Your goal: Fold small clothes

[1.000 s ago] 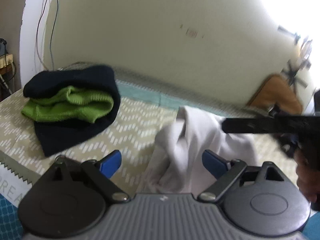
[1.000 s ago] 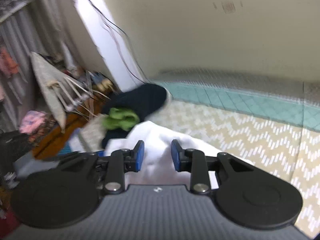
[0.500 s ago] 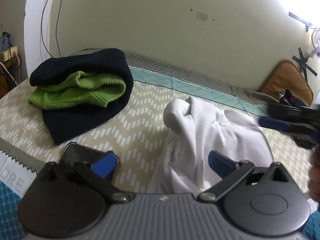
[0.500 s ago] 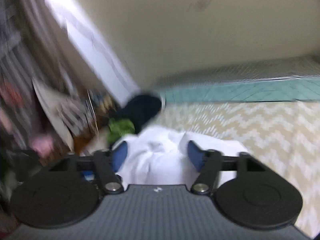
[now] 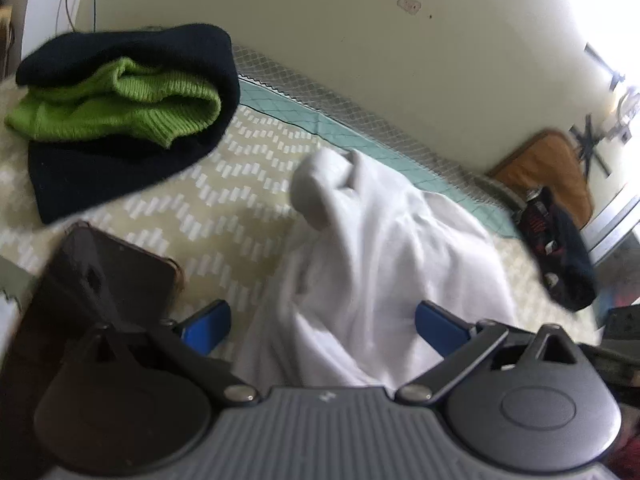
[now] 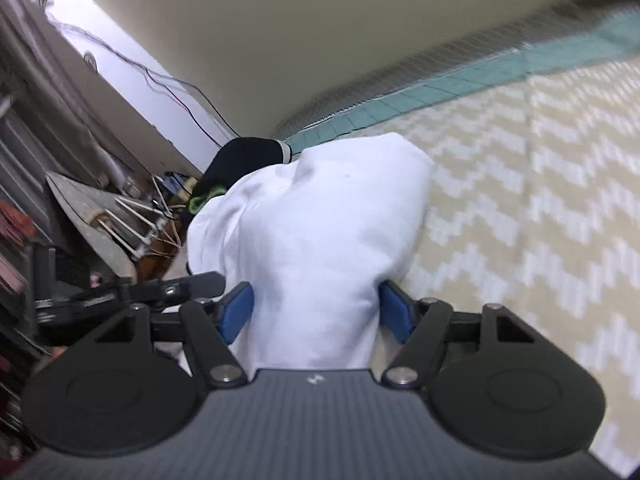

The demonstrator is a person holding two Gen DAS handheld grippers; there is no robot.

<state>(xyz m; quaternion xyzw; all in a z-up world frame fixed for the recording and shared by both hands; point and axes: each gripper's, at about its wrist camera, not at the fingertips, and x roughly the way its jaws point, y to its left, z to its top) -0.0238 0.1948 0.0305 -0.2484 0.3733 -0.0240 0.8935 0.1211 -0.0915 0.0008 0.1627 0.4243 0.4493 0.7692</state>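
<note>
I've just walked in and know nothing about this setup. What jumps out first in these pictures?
A crumpled white garment heaped mid-bed on the zigzag bedspread, bulging between the blue-tipped jaws of both handheld grippers, left gripper and right gripper. Next, the bright green knit tucked inside a folded dark garment at the far left by the wall. A dark phone lies near the left jaws.

A lived-in home bedroom: a bed spread with a beige zigzag-patterned quilt edged in teal point(image 5: 224, 200) stands against a plain cream wall point(image 5: 320, 20), loose cables point(image 6: 176, 92) trailing down a corner, household clutter point(image 6: 120, 208) piled beside the bed.
</note>
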